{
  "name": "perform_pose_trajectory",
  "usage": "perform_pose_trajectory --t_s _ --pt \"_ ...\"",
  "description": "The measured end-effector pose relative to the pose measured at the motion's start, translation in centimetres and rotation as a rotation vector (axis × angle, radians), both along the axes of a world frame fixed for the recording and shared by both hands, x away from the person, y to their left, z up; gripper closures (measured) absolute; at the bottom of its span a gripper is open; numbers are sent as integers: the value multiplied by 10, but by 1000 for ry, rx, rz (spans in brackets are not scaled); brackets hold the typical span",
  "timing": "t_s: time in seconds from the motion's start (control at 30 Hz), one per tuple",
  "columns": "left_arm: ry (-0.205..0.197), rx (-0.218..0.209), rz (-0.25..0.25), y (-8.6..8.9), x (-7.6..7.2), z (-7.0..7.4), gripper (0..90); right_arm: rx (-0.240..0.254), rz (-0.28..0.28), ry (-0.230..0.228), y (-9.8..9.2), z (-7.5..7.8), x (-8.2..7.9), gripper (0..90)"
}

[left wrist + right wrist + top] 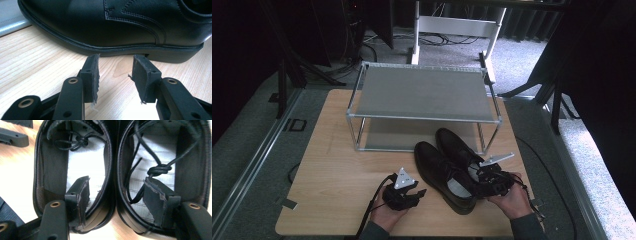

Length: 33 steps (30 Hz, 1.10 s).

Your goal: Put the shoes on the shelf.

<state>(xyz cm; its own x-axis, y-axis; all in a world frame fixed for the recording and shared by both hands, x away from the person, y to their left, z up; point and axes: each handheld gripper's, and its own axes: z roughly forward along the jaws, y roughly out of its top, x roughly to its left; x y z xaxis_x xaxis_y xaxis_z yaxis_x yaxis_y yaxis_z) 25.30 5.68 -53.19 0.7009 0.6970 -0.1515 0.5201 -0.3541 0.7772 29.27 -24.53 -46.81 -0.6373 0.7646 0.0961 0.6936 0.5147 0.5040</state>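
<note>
Two black leather lace-up shoes lie side by side on the wooden table (337,165), the nearer shoe (439,172) and the farther shoe (457,145) both toe-first toward a metal rack. My right gripper (482,181) is at their heels. In the right gripper view it (116,187) stands open astride the two touching inner walls, one pad inside the nearer shoe (85,160), the other inside the farther shoe (160,150), neither pad pressing. My left gripper (417,192) rests low on the table, open and empty (115,67), pointing at the side of the nearer shoe (100,22).
A two-tier metal shoe rack (422,92) with grey shelves stands at the back of the table, just beyond the shoes' toes. Bare wood lies to the left of the rack and shoes. Black stands and cables ring the table on the carpet.
</note>
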Motion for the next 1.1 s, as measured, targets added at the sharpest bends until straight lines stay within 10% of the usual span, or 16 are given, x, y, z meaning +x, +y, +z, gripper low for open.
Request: perform_pose_trajectory --t_s 0.3,0.9,1.1 --pt "1 6 -4 1 0 -1 575 -102 -3 63 12 -12 8 427" --pt "5 5 -1 1 0 -3 574 -119 -15 98 17 -12 13 773" --pt "6 5 0 1 0 -3 574 -47 -42 67 10 -14 10 787"
